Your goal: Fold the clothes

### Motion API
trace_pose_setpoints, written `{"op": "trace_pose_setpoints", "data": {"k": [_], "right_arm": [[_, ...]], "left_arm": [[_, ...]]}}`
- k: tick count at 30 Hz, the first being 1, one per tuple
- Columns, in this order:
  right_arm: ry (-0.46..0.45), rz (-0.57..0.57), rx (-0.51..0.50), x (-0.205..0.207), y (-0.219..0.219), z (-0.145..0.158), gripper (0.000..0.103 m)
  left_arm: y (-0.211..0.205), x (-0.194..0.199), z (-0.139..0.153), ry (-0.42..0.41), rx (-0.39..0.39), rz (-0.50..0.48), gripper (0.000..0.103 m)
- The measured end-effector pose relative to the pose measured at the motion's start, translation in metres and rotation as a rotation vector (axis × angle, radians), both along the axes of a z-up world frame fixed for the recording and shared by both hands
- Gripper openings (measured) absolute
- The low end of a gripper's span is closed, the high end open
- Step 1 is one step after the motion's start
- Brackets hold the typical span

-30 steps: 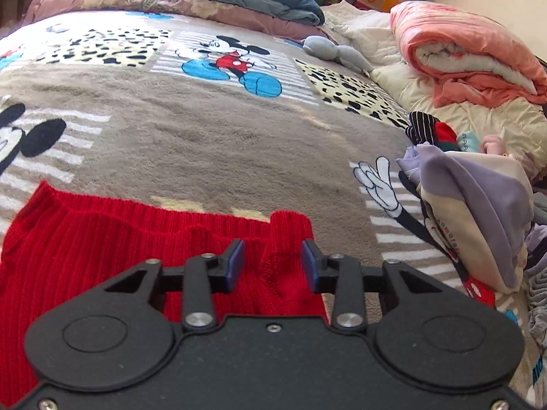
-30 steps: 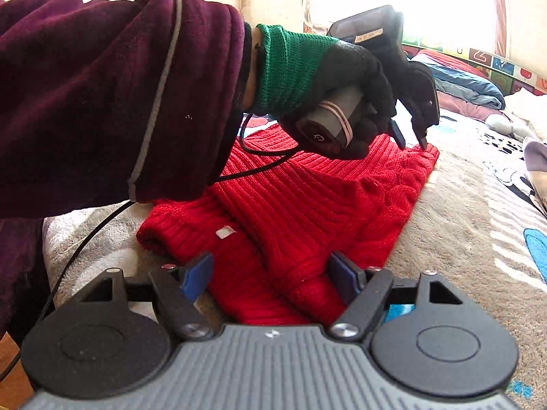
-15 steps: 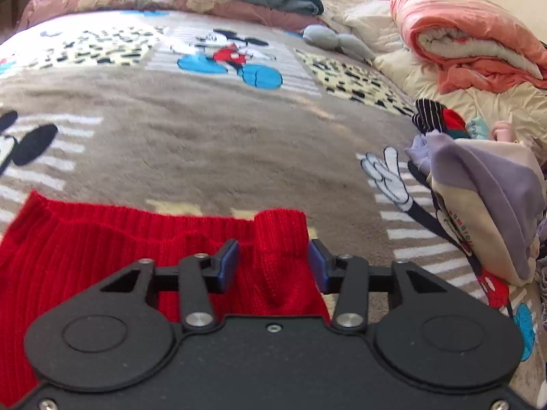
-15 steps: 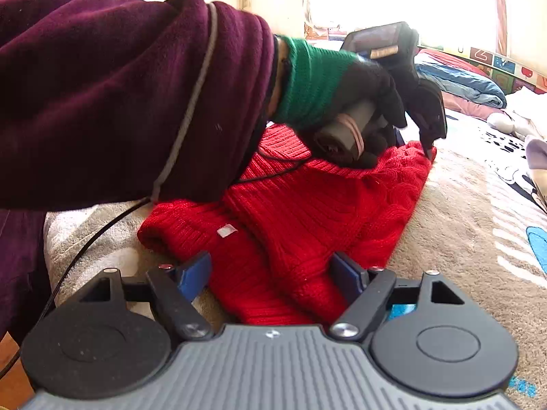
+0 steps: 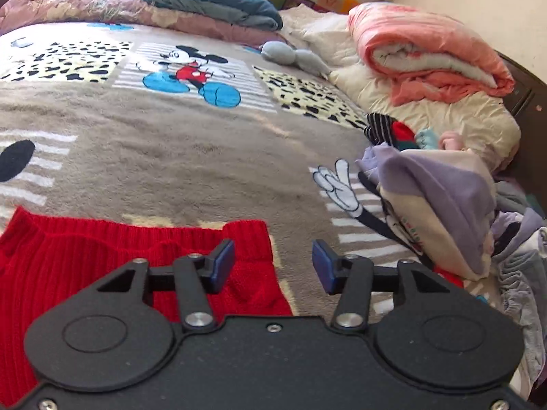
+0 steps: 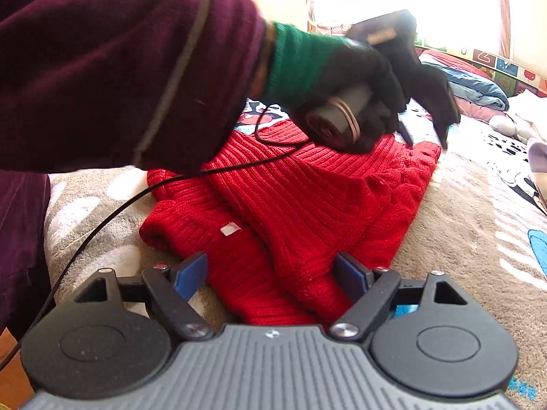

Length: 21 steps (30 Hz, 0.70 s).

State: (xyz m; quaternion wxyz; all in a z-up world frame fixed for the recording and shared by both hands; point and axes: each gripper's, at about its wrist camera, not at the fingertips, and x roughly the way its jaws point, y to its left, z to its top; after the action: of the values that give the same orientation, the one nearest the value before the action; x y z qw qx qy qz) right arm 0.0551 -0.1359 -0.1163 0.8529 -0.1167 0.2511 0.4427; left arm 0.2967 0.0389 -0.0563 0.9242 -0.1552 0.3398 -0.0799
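A red knit sweater lies partly folded on the Mickey Mouse blanket. In the left wrist view its ribbed hem lies under and left of my left gripper, which is open, with the sweater's corner just inside the left finger. My right gripper is open, its blue pads either side of a folded sweater edge near the bed's front. The left gripper, held by a gloved hand, hovers over the sweater's far corner in the right wrist view.
A pile of unfolded clothes lies at the right. A rolled pink blanket and a blue quilt lie at the bed's far end. A grey soft toy lies near the pillows. A black cable trails over the sweater.
My left gripper has opened wider and shifted right, so the sweater's corner now lies by its left finger. The right gripper has stayed open over the near sweater edge.
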Motion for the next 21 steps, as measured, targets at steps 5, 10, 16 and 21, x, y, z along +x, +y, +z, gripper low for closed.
{"op": "trace_pose_setpoints", "data": {"k": [5, 10, 16, 21], "right_arm": [[-0.015, 0.0, -0.006, -0.004, -0.001, 0.003, 0.083], [-0.043, -0.03, 0.056, -0.012, -0.016, 0.022, 0.078], [-0.02, -0.061, -0.047, -0.009, -0.005, 0.005, 0.08], [-0.126, -0.035, -0.076, -0.03, -0.003, 0.012, 0.078]], "left_arm": [[0.034, -0.085, 0.023, -0.027, -0.025, 0.07, 0.049], [0.064, -0.184, 0.027, -0.058, -0.069, 0.163, 0.05], [0.106, -0.258, 0.009, -0.067, -0.182, 0.395, 0.05], [0.144, -0.279, -0.018, -0.024, -0.368, 0.545, 0.05]]}}
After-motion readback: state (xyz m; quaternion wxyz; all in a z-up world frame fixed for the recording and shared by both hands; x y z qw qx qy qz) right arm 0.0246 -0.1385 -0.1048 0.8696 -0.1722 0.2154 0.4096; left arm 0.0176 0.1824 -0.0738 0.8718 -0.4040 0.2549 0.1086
